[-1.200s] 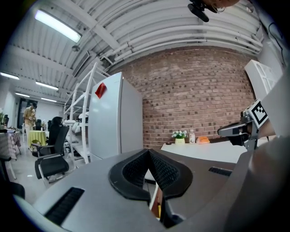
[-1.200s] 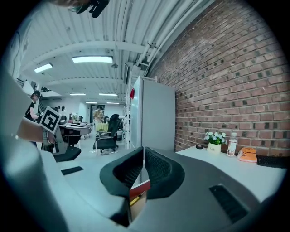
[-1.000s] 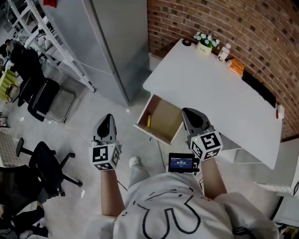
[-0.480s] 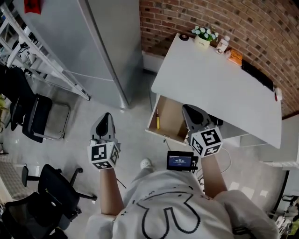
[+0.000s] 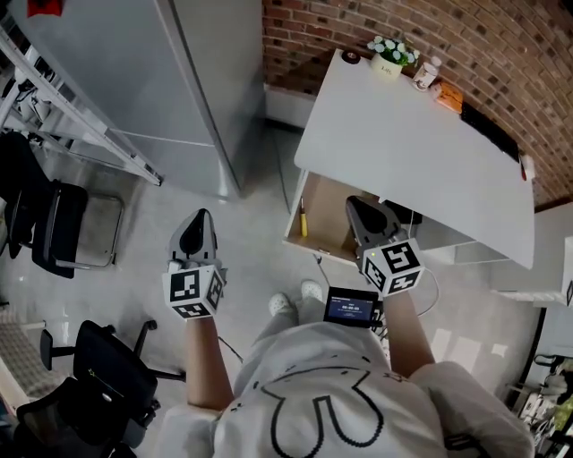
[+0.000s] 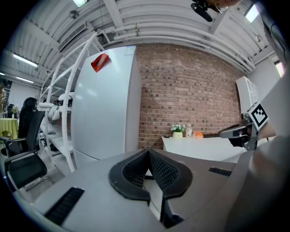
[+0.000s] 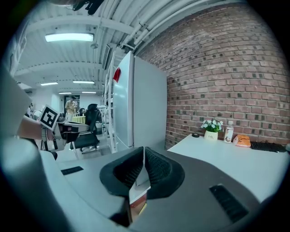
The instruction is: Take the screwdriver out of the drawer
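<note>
Both arms forward, grippers level. Left gripper [image 5: 197, 220] over floor, right gripper [image 5: 354, 206] over open drawer [image 5: 328, 204]; both jaws pressed together, empty. Screwdriver [image 5: 303, 220] lies in drawer's left side. Phone [image 5: 349, 308] text unreadable.

A red brick wall [image 5: 385, 22] runs behind the white table [image 5: 403, 152]; a tall grey cabinet [image 5: 134, 80] stands beside it (a red tag [image 6: 99, 62] near its top); the floor [image 5: 134, 233] is pale and glossy; black office chairs [image 5: 98, 376] sit near a white rack [image 5: 98, 125]; tube lights [image 7: 68, 37] glow overhead.
</note>
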Available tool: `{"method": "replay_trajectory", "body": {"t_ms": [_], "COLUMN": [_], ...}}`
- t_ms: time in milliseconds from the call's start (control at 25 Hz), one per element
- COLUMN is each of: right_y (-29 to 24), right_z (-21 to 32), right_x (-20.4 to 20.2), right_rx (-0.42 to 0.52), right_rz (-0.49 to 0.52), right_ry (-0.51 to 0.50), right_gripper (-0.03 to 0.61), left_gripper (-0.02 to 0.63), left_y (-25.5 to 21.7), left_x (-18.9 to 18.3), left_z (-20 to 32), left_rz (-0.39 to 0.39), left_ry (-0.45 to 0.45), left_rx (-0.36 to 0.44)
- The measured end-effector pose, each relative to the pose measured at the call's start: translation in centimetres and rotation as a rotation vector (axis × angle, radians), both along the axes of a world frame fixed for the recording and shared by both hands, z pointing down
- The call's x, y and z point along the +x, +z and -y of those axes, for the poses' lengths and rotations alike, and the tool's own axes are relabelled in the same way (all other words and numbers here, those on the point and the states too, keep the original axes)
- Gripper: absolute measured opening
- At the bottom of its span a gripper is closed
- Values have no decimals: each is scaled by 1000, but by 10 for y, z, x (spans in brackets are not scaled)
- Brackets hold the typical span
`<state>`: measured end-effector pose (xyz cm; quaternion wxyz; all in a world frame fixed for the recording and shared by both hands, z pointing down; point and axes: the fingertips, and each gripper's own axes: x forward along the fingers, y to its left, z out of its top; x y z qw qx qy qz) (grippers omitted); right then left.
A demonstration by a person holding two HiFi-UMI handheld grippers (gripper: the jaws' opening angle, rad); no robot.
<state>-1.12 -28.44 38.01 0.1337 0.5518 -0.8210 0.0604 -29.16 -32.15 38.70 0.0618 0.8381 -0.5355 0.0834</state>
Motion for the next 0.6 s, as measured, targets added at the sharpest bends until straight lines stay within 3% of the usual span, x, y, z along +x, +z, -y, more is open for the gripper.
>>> {"method": "replay_trajectory", "body": {"t_ms": [320, 600], "right_y": [15, 56], "right_z": [9, 12], "right_x": [3, -1], "right_rx": [-54, -128], "right_rz": [-17, -26], "right_ry": [-42, -84], "right_gripper": [23, 23], "left_gripper": [9, 9], "left_y": [17, 62], "left_x": [-5, 3], "left_z": [-9, -13], "left_rz": [-2, 2], "left_ry": [-48, -56], "left_rx": [-52, -131]}}
